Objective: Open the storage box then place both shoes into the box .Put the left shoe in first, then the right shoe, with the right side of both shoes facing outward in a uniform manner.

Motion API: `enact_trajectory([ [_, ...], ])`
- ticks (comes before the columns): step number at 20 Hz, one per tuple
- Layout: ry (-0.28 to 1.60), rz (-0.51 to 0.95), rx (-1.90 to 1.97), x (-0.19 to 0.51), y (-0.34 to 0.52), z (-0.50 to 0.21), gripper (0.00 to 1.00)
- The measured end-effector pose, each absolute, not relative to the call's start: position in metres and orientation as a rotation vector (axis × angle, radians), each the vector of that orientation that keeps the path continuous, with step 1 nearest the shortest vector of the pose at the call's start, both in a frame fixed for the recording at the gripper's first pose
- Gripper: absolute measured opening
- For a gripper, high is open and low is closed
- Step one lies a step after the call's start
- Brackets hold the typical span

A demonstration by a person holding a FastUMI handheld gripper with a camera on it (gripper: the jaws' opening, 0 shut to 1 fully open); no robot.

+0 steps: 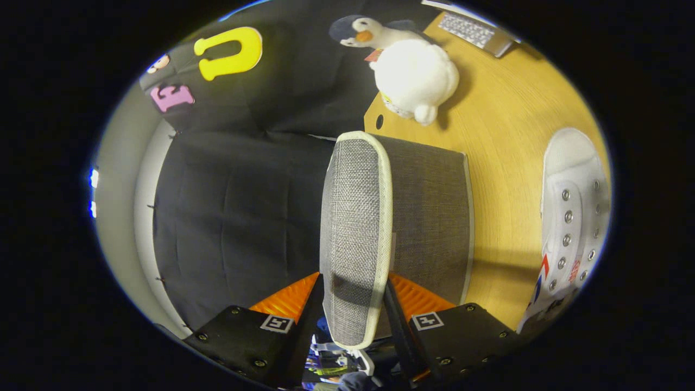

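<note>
Gripper view, single moment. The gripper (355, 296) is closed down on the lid (355, 239) of the storage box (431, 217): both fingers press on the lid's lower edge, one on each face, with only the thickness of the panel between them. The lid is a grey woven-fabric panel with a pale cream piping around its rim. It is seen nearly edge-on and stands up away from the fingers, lifted off the box.

The box body, in the same grey fabric with a lighter trim along its edge, sits directly behind and beside the raised lid, on the wooden table (505, 136). Its interior cannot be made out from this angle.

One white shoe (570, 217) lies on the table, apart from the box on the far side from the lid. It shows a rounded toe cap, two rows of metal eyelets, and red and blue markings near its lower end. Whether it is the left or right shoe cannot be told.

Beyond the box, near the table edge, lies a plush penguin (407, 68) with a white belly, dark head and orange beak. Past it, a laptop (475, 30) sits on the table's far end. Dark quilted cloth (233, 217) hangs on the lid's other side.
</note>
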State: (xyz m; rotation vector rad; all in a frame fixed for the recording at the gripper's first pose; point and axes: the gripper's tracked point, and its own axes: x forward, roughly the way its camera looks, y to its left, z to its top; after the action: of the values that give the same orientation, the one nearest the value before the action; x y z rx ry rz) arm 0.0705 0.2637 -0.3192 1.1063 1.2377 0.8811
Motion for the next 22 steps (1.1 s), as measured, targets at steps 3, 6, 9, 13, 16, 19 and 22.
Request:
enact_trajectory([
  [3,1.183,0.925,1.055,0.073,0.262,-0.297,0.61],
  [6,1.147,0.981,1.023,0.075,0.266,-0.266,0.61],
  [9,1.136,1.017,0.938,0.074,0.277,-0.260,0.61],
  [13,1.145,1.056,0.964,0.075,0.305,-0.238,0.61],
  [16,1.108,1.099,0.923,0.080,0.331,-0.209,0.61],
  [19,1.057,1.140,0.830,0.086,0.366,-0.183,0.61],
  [22,1.038,1.193,0.755,0.083,0.408,-0.164,0.61],
])
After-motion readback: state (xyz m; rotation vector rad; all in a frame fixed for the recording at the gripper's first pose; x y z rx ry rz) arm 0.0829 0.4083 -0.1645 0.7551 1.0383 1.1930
